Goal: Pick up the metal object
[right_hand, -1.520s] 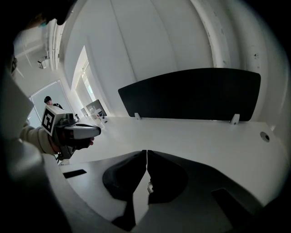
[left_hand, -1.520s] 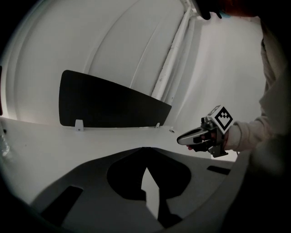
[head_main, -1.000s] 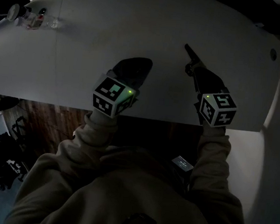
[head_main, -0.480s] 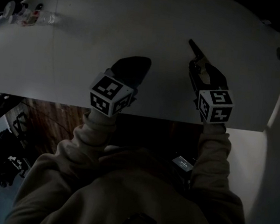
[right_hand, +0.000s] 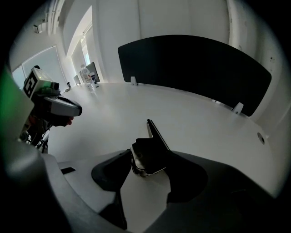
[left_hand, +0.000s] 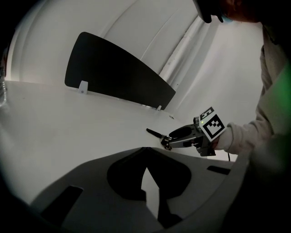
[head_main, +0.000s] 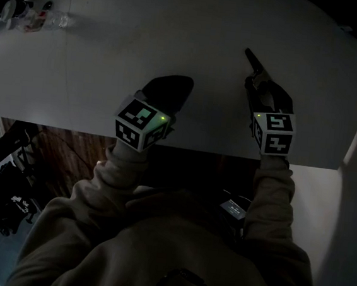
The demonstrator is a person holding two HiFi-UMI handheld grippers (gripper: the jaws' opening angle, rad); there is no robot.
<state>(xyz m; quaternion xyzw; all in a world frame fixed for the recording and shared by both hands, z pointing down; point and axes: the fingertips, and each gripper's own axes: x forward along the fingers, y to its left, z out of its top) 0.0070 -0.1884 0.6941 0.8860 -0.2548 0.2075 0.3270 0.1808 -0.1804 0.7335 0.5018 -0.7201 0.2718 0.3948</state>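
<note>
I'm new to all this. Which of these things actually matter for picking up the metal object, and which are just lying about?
For the job:
- metal object, between the jaws of the open right tongs
- white table under it

Just lying about:
- bottles at the table's far left corner
- black divider panel
- left tongs, shut and empty

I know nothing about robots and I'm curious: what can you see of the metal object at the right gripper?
The metal object has a chunky, shiny silvery head and a thin dark stem pointing away from the person. It sits between the right gripper's wide-spread fingers, low over the white table; dim light hides finer detail.
</note>
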